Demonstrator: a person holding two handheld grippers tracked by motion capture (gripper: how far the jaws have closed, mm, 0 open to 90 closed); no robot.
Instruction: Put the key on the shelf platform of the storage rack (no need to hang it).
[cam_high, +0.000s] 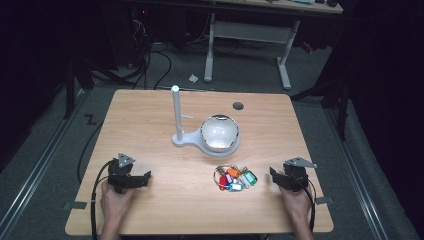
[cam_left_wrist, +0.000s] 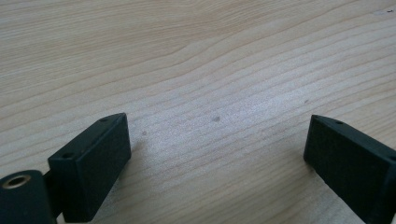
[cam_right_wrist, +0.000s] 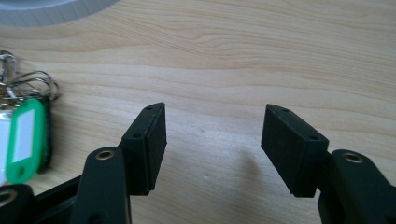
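A bunch of coloured key tags on metal rings lies on the wooden table near the front, right of the middle. My right gripper rests to the right of the bunch, open with bare wood between its jaws. In the right gripper view the right gripper stands apart from a green tag at the left edge. My left gripper sits at the front left, held by a hand. In the left gripper view the left gripper is wide open over bare wood.
A white stand with an upright post and a shiny bowl on its base sits at the table's middle. A round grey cap is set in the far right of the top. Another desk's legs stand beyond.
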